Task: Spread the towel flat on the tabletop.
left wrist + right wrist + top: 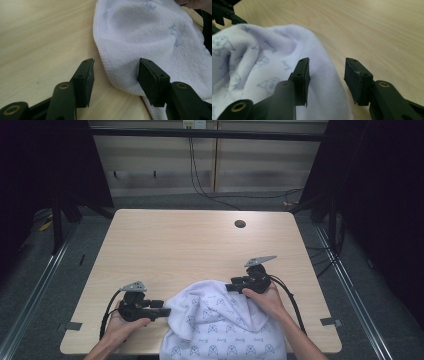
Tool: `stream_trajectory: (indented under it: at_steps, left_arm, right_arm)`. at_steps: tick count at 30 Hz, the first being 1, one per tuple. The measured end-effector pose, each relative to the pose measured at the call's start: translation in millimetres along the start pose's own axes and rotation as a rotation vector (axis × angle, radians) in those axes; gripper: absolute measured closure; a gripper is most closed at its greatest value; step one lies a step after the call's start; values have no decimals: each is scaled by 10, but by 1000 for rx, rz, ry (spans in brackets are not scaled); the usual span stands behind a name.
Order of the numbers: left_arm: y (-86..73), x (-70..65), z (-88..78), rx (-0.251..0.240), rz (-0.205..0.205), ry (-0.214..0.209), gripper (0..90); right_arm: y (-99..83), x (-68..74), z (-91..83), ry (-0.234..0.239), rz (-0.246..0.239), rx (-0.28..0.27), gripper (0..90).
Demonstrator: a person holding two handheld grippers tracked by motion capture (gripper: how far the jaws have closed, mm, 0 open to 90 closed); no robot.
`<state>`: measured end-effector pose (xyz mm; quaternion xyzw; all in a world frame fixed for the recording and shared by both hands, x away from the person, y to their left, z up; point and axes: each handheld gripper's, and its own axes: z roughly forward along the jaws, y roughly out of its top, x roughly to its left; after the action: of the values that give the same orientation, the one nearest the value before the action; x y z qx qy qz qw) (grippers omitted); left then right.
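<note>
The towel is soft white terry cloth with a fine nap, a faint blue printed pattern and a stitched hem along its edge. Under it, the counter is pale wood-grain laminate, smooth with a slight sheen. Beside the towel, the fingers are matt black plastic with brass-coloured metal pins at the joints.

The cloth is white with little blue cartoon faces printed all over it. The table is light brown wood with thin stripes. Both grippers, the left gripper and the right gripper, are black with grey plates on top.
</note>
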<state>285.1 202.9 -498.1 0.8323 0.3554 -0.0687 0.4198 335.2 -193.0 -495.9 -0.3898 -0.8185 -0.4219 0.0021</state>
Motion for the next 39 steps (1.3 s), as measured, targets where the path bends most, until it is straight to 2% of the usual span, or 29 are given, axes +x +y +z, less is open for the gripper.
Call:
stream_trajectory:
  at_steps: [1, 2, 3, 4, 5, 7, 11, 12, 14, 16, 19, 22, 23, 24, 26, 30, 32, 34, 37, 39]
  left_arm:
    - [-2, -16, 30, 19, 5, 4, 514]
    - [-1, -28, 46, 32, 17, -6, 590]
    - [3, -49, 54, 26, 22, 14, 671]
    - [20, -64, 29, 3, 40, 35, 745]
    - [47, -65, -9, -42, 36, 18, 800]
    - [113, -61, -106, -109, 41, 28, 842]
    - [216, -90, -227, -197, 57, 21, 854]
    - [235, -127, -246, -218, 63, 14, 854]
    - [266, -228, -267, -235, 103, -8, 851]
    - [274, -320, -239, -228, 129, -26, 845]
    - [250, -431, -121, -178, 149, -53, 840]
    - [258, -530, 0, -138, 183, -71, 830]
    - [270, -556, 39, -132, 183, -83, 827]
    - [283, -574, 76, -127, 190, -87, 823]
    - [301, -608, 146, -106, 193, -102, 823]
    - [297, -633, 242, -79, 217, -100, 830]
    - [285, -612, 251, -75, 211, -100, 833]
    - [274, -591, 235, -78, 205, -105, 836]
    - [272, -566, 228, -80, 205, -107, 843]
    - [278, -550, 243, -78, 197, -107, 842]
  right_arm:
    - [-17, 1, 13, -12, -3, 20, 572]
    - [-32, 4, 19, -6, -1, 29, 630]
    - [-44, 18, 6, -17, -9, 27, 720]
    - [-45, 33, -26, -50, -21, 7, 803]
    - [-33, 34, -68, -36, -17, -16, 834]
    - [6, 58, -199, -42, -13, -77, 859]
    - [86, 173, -537, -43, -53, -209, 861]
    - [98, 225, -618, -29, -69, -231, 861]
    - [83, 357, -746, 15, -104, -243, 857]
    - [-16, 516, -797, 74, -139, -217, 851]
    - [-307, 767, -746, 92, -217, -156, 844]
    - [-602, 889, -617, 121, -212, -49, 793]
    - [-674, 902, -588, 135, -199, -17, 769]
    - [-725, 908, -571, 139, -193, 8, 746]
    - [-758, 883, -603, 140, -172, 7, 700]
    - [-720, 740, -751, 109, -118, -77, 655]
    - [-692, 662, -764, 92, -103, -91, 632]
    - [-657, 585, -767, 99, -60, -124, 620]
    - [-587, 508, -845, 120, -25, -207, 621]
    - [-564, 490, -842, 122, -23, -204, 615]
